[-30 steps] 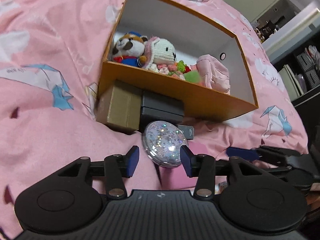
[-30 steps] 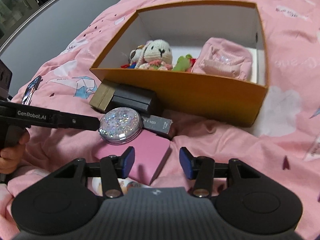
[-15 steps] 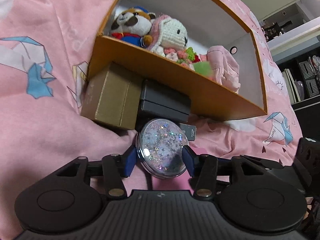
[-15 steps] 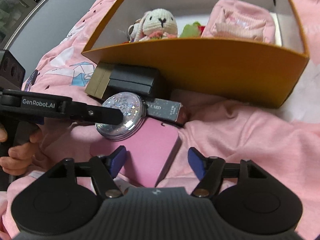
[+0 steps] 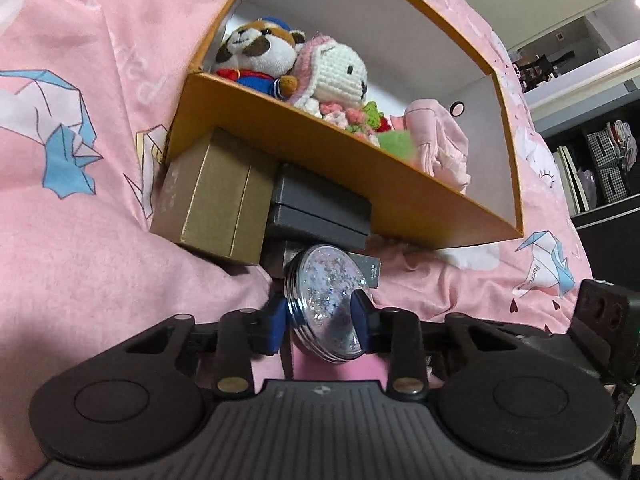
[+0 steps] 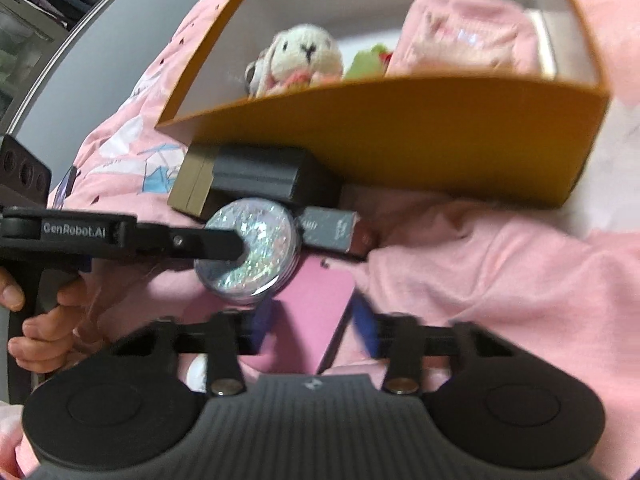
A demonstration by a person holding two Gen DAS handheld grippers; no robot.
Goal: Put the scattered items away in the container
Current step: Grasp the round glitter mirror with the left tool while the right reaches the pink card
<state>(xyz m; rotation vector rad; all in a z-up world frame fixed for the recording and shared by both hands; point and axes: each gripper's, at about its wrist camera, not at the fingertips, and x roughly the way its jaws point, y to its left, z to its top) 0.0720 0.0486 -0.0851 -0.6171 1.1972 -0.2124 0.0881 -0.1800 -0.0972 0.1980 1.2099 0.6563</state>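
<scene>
The round glitter compact (image 5: pixel 320 292) stands tilted on edge between the blue pads of my left gripper (image 5: pixel 320 324). Its jaws are closing and the pads press on the compact's rim. The right wrist view shows one left finger (image 6: pixel 216 244) lying across the compact (image 6: pixel 260 240). My right gripper (image 6: pixel 312 322) is closing with the flat pink box (image 6: pixel 312 304) between its pads, and they touch both of its edges. Just behind stands the orange container (image 5: pixel 320 160) with plush toys and a pink pouch inside.
A gold box (image 5: pixel 216 204), a black case (image 5: pixel 320 212) and a grey card box (image 6: pixel 328 228) lie against the container's front wall (image 6: pixel 400 140). All rest on a rumpled pink bedspread (image 5: pixel 80 260). A person's hand (image 6: pixel 36 320) holds the left gripper's handle.
Both grippers came down and closed. The left pads went from beside the compact to pinching it, tilting it up. The right jaws opened wide, then closed on the pink box.
</scene>
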